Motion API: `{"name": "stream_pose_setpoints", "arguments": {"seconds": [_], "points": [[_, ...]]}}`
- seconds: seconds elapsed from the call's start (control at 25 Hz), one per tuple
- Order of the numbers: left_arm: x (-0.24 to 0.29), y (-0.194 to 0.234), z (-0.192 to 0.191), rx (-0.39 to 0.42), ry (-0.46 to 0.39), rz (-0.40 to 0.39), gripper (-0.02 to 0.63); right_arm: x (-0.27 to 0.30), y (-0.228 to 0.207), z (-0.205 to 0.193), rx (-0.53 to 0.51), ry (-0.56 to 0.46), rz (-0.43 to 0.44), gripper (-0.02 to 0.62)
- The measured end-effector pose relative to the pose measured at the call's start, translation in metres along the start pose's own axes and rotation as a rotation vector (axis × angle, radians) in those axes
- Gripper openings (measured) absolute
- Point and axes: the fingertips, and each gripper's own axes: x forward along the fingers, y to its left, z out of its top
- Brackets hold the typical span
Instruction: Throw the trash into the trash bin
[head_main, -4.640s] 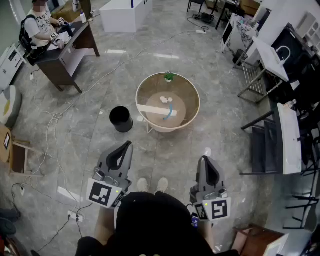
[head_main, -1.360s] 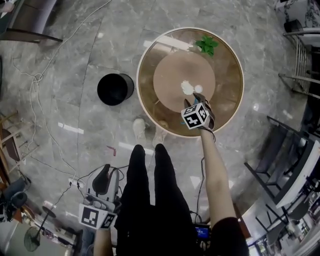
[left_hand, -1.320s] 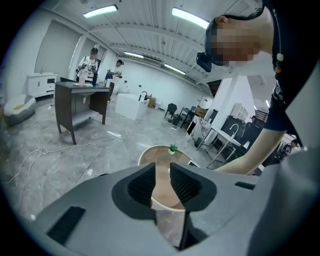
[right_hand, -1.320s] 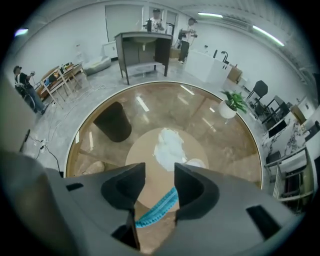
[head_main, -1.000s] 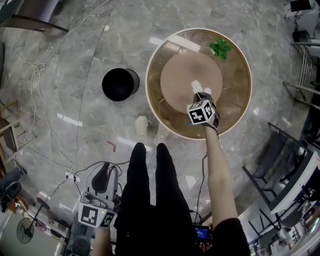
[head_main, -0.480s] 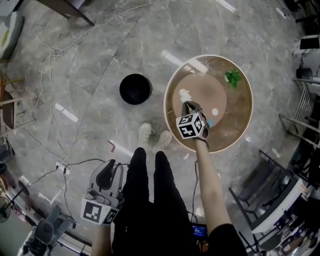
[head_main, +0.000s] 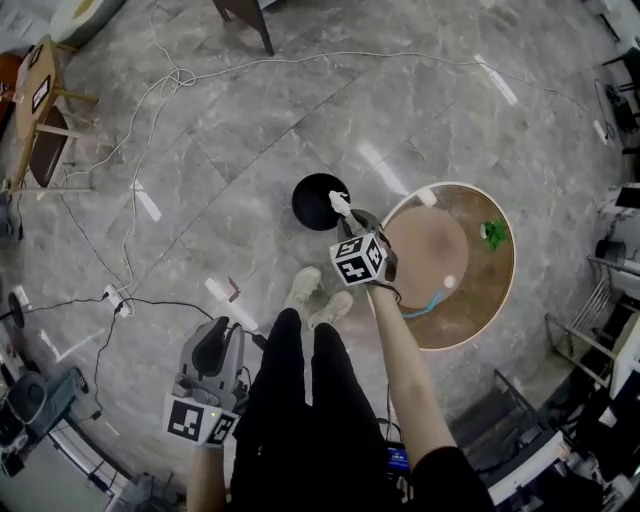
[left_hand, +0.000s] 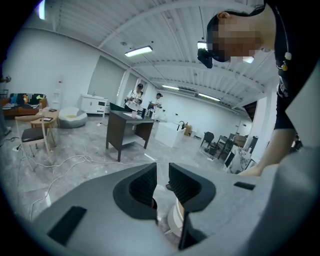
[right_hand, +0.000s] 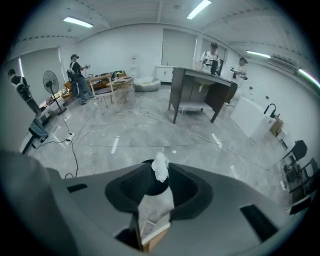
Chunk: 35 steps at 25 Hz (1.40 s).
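Observation:
A black trash bin (head_main: 312, 203) stands on the marble floor left of the round wooden table (head_main: 506, 292). My right gripper (head_main: 345, 212) hangs over the bin's right rim and points steeply down. A crumpled white tissue (head_main: 338, 199) sits at its tips. In the right gripper view the tissue (right_hand: 160, 167) lies in the gap between the jaws, which are opening, with the bin's dark mouth (right_hand: 150, 184) right below. My left gripper (head_main: 211, 345) is low beside the person's left leg; its jaws are closing, a narrow gap remains and nothing is between them (left_hand: 162, 185).
A second white paper ball (head_main: 449, 282), a blue strip (head_main: 426, 304) and a small green plant (head_main: 492, 233) rest on the table. Cables (head_main: 130, 230) trail over the floor at left, near a wooden stool (head_main: 42, 105). The person's shoes (head_main: 305, 286) stand just below the bin.
My right gripper left the table top and swung left with the tissue until it hung over the bin. The left gripper stayed low by the leg.

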Motion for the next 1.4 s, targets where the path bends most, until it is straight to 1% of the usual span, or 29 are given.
{"name": "stream_pose_setpoints", "arguments": {"seconds": [0.04, 0.2, 0.32, 0.36, 0.44, 0.52, 0.56, 0.64, 0.72, 0.76, 0.92, 1.16, 1.28, 1.4], "points": [[-0.004, 0.006, 0.001, -0.006, -0.008, 0.015, 0.078, 0.002, 0.006, 0.006, -0.008, -0.001, 0.013, 0.133], [-0.015, 0.022, 0.001, -0.02, -0.025, 0.045, 0.078, 0.005, 0.017, 0.017, -0.041, 0.003, 0.024, 0.132], [-0.015, 0.025, 0.002, -0.017, -0.03, 0.032, 0.078, -0.002, 0.014, 0.017, -0.032, 0.003, 0.007, 0.132], [-0.013, 0.024, 0.004, -0.012, -0.031, 0.019, 0.078, -0.007, 0.01, 0.018, -0.019, -0.003, -0.005, 0.125], [-0.007, 0.021, 0.008, 0.001, -0.03, -0.012, 0.078, -0.024, 0.003, 0.02, 0.017, -0.028, -0.037, 0.09], [0.0, 0.012, 0.013, 0.018, -0.025, -0.052, 0.059, -0.049, -0.004, 0.02, 0.063, -0.066, -0.063, 0.055], [0.005, 0.007, 0.016, 0.026, -0.024, -0.078, 0.037, -0.064, -0.007, 0.02, 0.086, -0.087, -0.075, 0.041], [0.015, -0.008, 0.023, 0.039, -0.021, -0.15, 0.011, -0.098, -0.014, 0.018, 0.127, -0.131, -0.109, 0.035], [0.028, -0.027, 0.032, 0.052, -0.016, -0.236, 0.006, -0.137, -0.022, 0.019, 0.172, -0.189, -0.15, 0.019], [0.035, -0.038, 0.037, 0.062, -0.013, -0.278, 0.006, -0.158, -0.026, 0.02, 0.202, -0.228, -0.166, 0.003], [0.058, -0.094, 0.059, 0.136, -0.024, -0.428, 0.006, -0.25, -0.033, 0.026, 0.333, -0.413, -0.22, 0.003], [0.073, -0.188, 0.082, 0.237, -0.046, -0.67, 0.006, -0.382, -0.04, 0.014, 0.503, -0.616, -0.396, 0.003], [0.07, -0.233, 0.084, 0.293, -0.054, -0.768, 0.006, -0.445, -0.041, -0.003, 0.583, -0.698, -0.516, 0.003], [0.066, -0.272, 0.085, 0.353, -0.069, -0.85, 0.006, -0.5, -0.039, -0.018, 0.616, -0.774, -0.635, 0.003]]}}
